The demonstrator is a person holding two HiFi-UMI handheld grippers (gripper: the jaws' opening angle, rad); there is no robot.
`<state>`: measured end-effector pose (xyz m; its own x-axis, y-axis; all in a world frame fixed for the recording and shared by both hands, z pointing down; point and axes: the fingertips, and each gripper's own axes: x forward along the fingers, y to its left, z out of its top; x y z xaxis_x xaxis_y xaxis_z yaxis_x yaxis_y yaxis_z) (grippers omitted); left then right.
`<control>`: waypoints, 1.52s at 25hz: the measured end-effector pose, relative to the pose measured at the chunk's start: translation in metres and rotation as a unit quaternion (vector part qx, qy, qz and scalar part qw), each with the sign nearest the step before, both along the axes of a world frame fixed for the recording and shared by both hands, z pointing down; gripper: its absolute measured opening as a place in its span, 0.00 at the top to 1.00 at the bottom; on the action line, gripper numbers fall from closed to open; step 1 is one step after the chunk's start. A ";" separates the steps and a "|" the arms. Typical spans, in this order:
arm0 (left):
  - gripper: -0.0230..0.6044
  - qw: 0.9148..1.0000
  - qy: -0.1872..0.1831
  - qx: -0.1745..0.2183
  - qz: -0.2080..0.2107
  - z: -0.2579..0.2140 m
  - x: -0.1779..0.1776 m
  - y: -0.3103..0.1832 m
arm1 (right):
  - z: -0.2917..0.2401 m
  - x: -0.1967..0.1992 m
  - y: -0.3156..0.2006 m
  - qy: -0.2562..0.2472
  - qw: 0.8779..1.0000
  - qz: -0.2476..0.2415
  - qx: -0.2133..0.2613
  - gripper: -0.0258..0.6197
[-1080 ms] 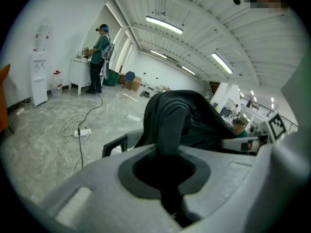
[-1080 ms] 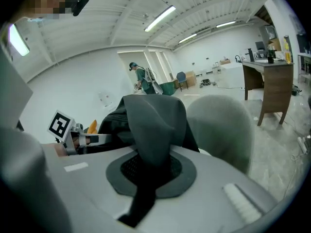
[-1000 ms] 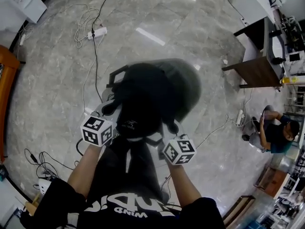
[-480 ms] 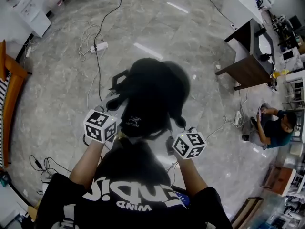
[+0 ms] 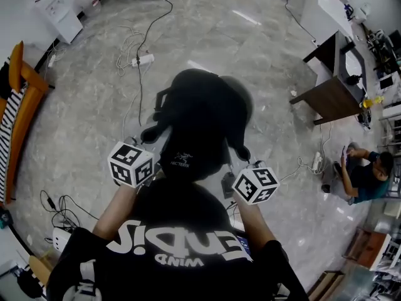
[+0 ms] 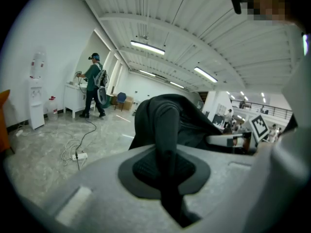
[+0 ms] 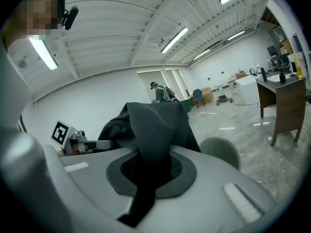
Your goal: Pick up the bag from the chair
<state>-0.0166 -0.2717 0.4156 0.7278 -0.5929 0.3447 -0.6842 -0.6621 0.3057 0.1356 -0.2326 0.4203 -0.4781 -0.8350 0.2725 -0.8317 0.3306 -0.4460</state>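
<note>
Head view puts the black bag hanging in front of my chest between both hands, with the grey chair showing under and past its far right side. I judge the bag to be clear of the seat, though its bulk hides the underside, so I cannot be sure.

My left gripper is clenched on one shoulder strap, the webbing running straight down between the pads. My right gripper is pinched the same way on the other strap, and the chair back sits low beyond the bag.

What worries me is the grip itself: each side holds only a narrow fold of strap, and the whole weight hangs below. A jerk or swing could drag the webbing through the pads and drop the bag onto the chair or the floor. If one hand goes higher than the other, the bag will tilt and load a single strap. A loose strap end or the bag's bottom could also snag the chair's edge as I carry it away.
</note>
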 end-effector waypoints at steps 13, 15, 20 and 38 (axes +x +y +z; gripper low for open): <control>0.92 0.997 0.003 -0.006 -0.073 -0.004 -0.006 0.049 | -0.002 -0.008 0.030 -0.055 0.992 -0.117 0.000 0.95; 0.92 0.997 -0.001 -0.008 -0.078 -0.003 -0.012 0.057 | 0.001 -0.014 0.035 -0.061 0.991 -0.122 -0.005 0.95; 0.92 0.997 -0.004 -0.005 -0.076 -0.004 -0.021 0.076 | 0.003 -0.022 0.050 -0.070 0.991 -0.117 -0.001 0.95; 0.92 0.999 0.024 0.010 -0.026 -0.017 -0.064 0.270 | -0.015 -0.068 0.249 -0.054 0.997 -0.054 0.006 0.95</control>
